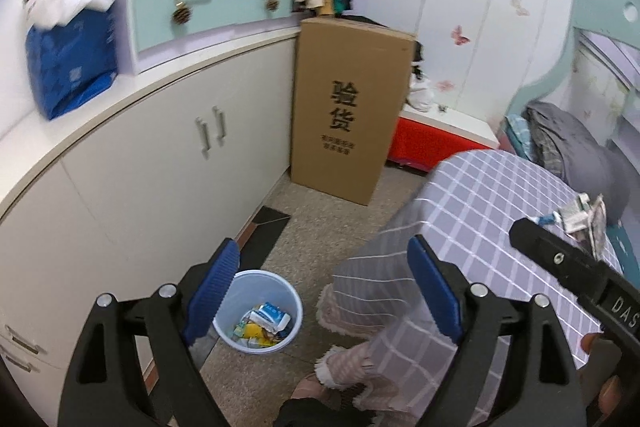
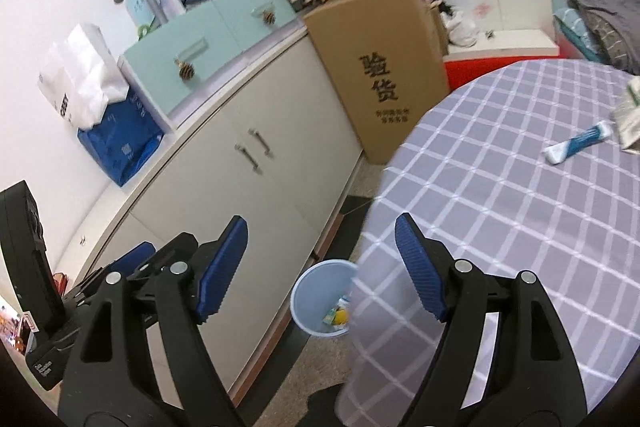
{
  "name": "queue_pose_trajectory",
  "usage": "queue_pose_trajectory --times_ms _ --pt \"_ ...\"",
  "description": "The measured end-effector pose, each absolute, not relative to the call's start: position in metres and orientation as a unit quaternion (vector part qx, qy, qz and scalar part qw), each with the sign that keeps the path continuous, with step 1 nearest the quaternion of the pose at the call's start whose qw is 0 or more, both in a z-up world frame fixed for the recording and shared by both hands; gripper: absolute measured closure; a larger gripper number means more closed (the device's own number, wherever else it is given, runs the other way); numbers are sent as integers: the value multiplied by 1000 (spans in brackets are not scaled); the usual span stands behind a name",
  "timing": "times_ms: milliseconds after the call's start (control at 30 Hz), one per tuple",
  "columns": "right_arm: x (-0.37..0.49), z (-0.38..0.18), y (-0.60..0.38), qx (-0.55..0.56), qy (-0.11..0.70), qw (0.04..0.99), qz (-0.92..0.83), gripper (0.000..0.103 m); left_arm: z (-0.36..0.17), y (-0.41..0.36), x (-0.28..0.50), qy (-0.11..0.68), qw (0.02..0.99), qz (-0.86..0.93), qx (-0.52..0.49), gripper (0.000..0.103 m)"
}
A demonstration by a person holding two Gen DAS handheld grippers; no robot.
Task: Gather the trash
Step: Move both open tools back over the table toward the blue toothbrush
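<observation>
We are holding both tongs released and empty: the left tongs (image 1: 324, 291) above the bin (image 1: 258, 311), the right tongs (image 2: 320, 267) over the desk (image 2: 500, 227) edge. The wrapper (image 2: 580, 143) is lying far right on the desk, pointing up-right, nearer our right tongs.

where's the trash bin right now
The blue trash bin sits on the floor between the white cabinet and the checked table, low in both wrist views.

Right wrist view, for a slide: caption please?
Open right gripper above the blue bin, trash wrappers left on the checked tablecloth.
</observation>
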State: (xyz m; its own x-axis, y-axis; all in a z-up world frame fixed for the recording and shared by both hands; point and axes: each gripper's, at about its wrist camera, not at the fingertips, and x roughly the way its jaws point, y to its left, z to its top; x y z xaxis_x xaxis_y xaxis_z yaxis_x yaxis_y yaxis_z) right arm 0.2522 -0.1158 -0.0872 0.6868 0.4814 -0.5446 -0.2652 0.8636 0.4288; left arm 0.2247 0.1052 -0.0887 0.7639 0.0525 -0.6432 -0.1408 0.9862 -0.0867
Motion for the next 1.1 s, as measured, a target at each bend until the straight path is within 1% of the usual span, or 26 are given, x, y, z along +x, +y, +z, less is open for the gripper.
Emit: queue_pose_trajectory --times_ms 300,667,767,1000,1100 --pt "238 -90 -224 191 317 920 129 25 -90 5 240 355 935 -11 -12 18" --pt "242 -122 -353 261 315 912 42 25 -122 -122 293 389 913 -100 64 18" --pt "250 -124 -371 274 312 909 32 25 -129 -147 309 389 909 -120 85 18" --pt "282 -140 -389 309 341 887 43 25 -150 -183 356 404 896 -135 129 18" --pt "300 -143 -389 319 350 880 44 25 -157 -191 371 403 894 -132 146 22"
